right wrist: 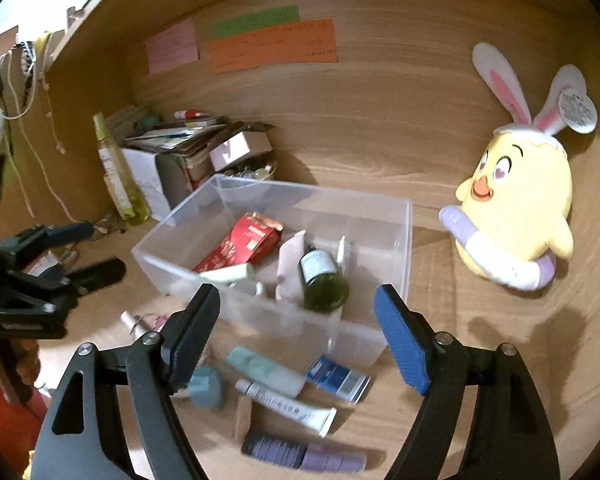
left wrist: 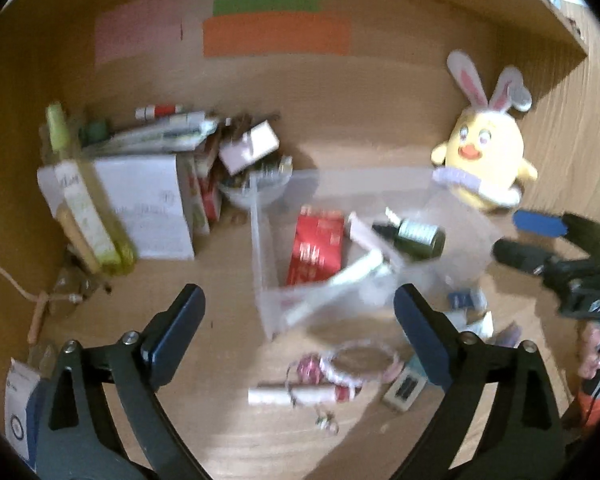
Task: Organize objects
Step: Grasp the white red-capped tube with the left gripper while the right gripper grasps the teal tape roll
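Right wrist view shows our right gripper spread wide and empty, hanging over the near wall of the clear bin. Just this side of that wall lie loose tubes; the white tube runs lengthwise from upper left to lower right, below and between the fingers, so we judge this hand nearer. Our left gripper is likewise wide and empty. Inside the bin: a red box and a dark green bottle.
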Available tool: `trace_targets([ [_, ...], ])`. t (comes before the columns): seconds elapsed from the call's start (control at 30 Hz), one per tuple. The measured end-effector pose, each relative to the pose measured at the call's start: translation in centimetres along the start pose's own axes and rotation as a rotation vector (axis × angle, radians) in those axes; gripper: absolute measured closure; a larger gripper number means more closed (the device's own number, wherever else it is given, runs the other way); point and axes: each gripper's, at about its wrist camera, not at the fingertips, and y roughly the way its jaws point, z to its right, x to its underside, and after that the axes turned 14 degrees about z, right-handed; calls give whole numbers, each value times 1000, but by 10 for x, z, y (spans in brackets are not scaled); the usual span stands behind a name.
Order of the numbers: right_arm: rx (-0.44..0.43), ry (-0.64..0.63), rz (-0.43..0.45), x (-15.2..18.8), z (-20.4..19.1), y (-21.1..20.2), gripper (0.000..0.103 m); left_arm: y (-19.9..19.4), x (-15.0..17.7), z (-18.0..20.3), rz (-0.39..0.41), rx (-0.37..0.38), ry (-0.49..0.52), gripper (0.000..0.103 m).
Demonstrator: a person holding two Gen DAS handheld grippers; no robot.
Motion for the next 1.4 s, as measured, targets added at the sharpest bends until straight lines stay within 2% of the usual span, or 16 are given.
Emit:
trace_targets([
  [0.2, -29, -9, -16, 20, -19, -5, 26, 11, 40, -5, -129, 4, 6, 6],
  [0.43, -92, -15, -81, 47, -38, 4, 27, 21, 70, -1, -232, 28, 16, 6],
  [0.5, -103, -16, -99, 53, -41, 8, 31, 25, 75, 0, -253, 33, 13, 6],
  [0.57, -120, -14, -119, 57, -44, 12, 42, 29, 78, 0, -271, 37, 6, 6],
  [0.7, -148, -18, -153, 63, -48, 19, 55, 37, 80, 0, -293, 31, -10, 6],
  [0.9, -171, -55, -172, 68, -55, 24, 72, 41, 79, -4, -284, 20, -33, 6],
  [1.0, -175, -64, -184, 71, -58, 28, 81, 40, 79, -5, -276, 25, -29, 19],
  [1.03, -169, -64, -185, 72, -58, 30, 86, 39, 78, -5, -274, 25, -27, 19],
  [1.23, -156, -52, -165, 71, -57, 30, 86, 30, 77, -7, -252, 44, -50, 19],
  [1.4, -138, -23, -115, 62, -52, 20, 86, 13, 65, -5, -192, 64, -64, 19],
])
